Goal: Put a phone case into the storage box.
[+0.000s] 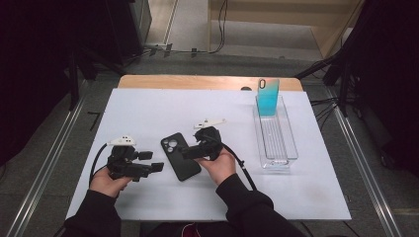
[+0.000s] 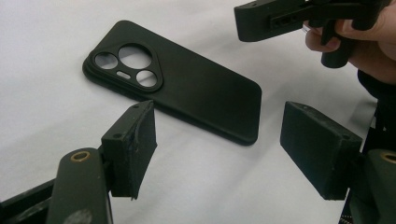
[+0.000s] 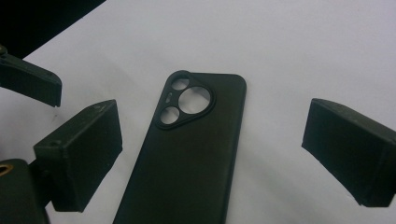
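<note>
Both grippers, left gripper (image 1: 157, 167) and right gripper (image 1: 184, 152), stand with jaws apart beside the black phone case (image 1: 180, 156), which might slide on the smooth table (image 1: 148, 108) if pinched unevenly.

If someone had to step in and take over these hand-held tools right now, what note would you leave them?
Left tool: open, holding nothing, just left of the black phone case.
Right tool: open, holding nothing, poised at the case's right edge.
The black phone case lies flat on the white table, camera cutout toward the far side, not gripped.
A clear plastic bin stands to the right, with a blue phone case upright at its far end.
Done: apparently the blue case is already binned.
Left: probably grip the black case and carry it to the bin, though that is a guess.
</note>
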### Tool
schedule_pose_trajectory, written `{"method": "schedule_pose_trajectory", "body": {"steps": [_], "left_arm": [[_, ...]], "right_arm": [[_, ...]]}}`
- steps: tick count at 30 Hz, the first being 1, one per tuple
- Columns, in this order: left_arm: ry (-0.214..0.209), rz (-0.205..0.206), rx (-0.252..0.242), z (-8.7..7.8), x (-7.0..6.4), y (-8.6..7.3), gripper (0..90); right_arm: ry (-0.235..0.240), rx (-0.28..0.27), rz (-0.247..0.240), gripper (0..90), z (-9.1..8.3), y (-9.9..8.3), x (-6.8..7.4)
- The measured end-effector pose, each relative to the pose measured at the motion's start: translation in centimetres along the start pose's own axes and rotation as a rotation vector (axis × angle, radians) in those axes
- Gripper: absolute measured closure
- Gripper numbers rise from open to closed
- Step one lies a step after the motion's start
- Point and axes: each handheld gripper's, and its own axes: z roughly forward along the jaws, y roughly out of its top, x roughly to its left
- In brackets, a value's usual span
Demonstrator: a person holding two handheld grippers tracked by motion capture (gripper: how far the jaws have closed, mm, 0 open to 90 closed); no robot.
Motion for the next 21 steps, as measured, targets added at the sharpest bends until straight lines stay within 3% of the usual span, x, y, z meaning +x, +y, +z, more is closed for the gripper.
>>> {"method": "schedule_pose_trajectory", "body": {"steps": [21], "left_arm": [[0.004, -0.006, -0.002, -0.2, 0.1, 0.1, 27.3]], "right_arm": [[-0.021, 0.025, -0.023, 3.2, 2.3, -0.4, 1.7]]}}
